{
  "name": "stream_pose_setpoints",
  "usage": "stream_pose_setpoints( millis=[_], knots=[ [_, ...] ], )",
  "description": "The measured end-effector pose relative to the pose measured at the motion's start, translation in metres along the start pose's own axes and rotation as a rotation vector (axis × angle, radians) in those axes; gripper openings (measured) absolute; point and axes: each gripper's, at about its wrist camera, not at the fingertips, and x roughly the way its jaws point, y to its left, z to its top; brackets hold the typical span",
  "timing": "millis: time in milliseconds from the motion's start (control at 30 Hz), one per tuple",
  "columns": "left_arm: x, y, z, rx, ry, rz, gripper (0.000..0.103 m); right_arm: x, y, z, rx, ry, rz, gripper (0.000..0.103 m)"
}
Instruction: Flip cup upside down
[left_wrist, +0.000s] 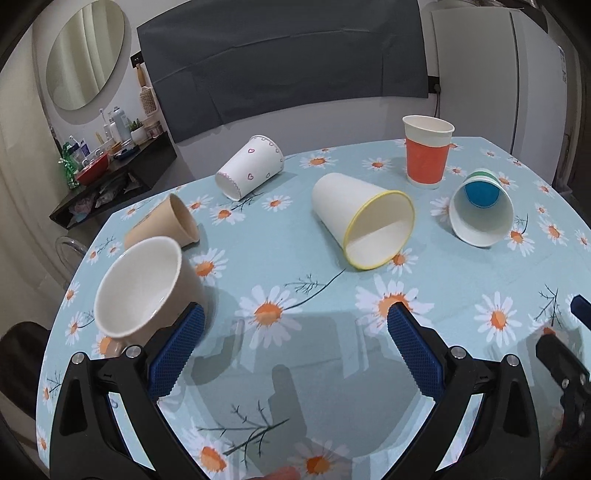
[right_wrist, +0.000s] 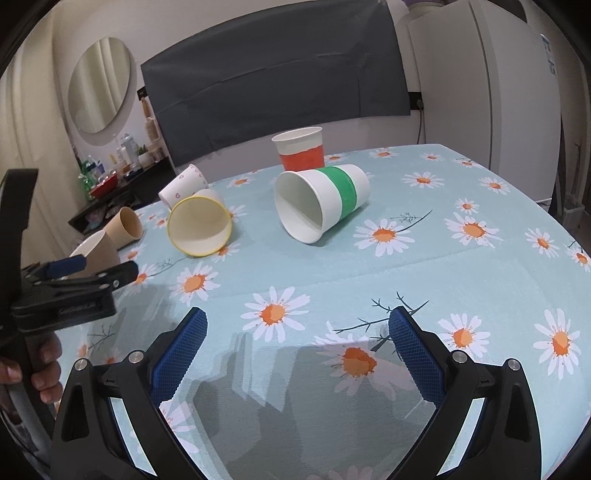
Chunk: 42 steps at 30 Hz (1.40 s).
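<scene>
A daisy-print tablecloth (left_wrist: 332, 332) covers the table, with several paper cups scattered on it, most on their sides, and only the orange cup (left_wrist: 426, 151) upright at the far side. Both the left gripper (left_wrist: 295, 343) and right gripper (right_wrist: 297, 343) hang wide open, holding nothing. This looks like the approach step: the likely next move is for the right gripper to reach forward to the orange cup, behind the green-banded cup (right_wrist: 321, 205), and close on its wall.

Even indoor light from above; soft layered shadows on tablecloth (left_wrist: 332, 369); sharp focus; strong fisheye bending, dark corner vignetting.
</scene>
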Motion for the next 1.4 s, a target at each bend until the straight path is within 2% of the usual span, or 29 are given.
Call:
stream_pose_setpoints(
  millis=[100, 167, 233, 300, 367, 467, 533, 733, 1400],
  knots=[
    [0.014, -0.005, 0.013, -0.008, -0.006, -0.027, 0.096, 0.000, 0.000, 0.000, 0.000, -0.001, 0.002, 0.095],
    [0.027, -0.009, 0.019, 0.000, 0.014, -0.033, 0.088, 0.000, 0.000, 0.000, -0.002, -0.002, 0.005, 0.095],
    [0.041, -0.012, 0.024, -0.005, 0.039, -0.044, 0.071, 0.000, 0.000, -0.001, -0.004, -0.001, 0.009, 0.095],
    [0.052, -0.012, 0.027, -0.025, 0.040, -0.019, 0.056, 0.001, 0.000, -0.001, -0.005, 0.001, 0.011, 0.095],
    [0.062, -0.014, 0.029, -0.018, 0.038, -0.004, 0.047, 0.002, 0.001, 0.000, -0.006, 0.011, 0.012, 0.095],
    [0.072, -0.014, 0.028, -0.038, 0.069, -0.021, 0.016, 0.003, 0.001, 0.000, -0.005, 0.019, 0.013, 0.095],
    [0.071, -0.010, 0.027, -0.070, 0.070, -0.041, 0.010, 0.003, 0.000, 0.001, -0.003, 0.017, 0.016, 0.095],
    [0.055, -0.001, 0.024, -0.097, 0.078, -0.087, 0.006, 0.004, 0.001, 0.001, -0.012, 0.020, 0.024, 0.095],
    [-0.023, 0.020, -0.048, -0.061, 0.130, -0.092, 0.006, 0.006, 0.008, 0.000, -0.050, 0.037, 0.014, 0.095]
  ],
)
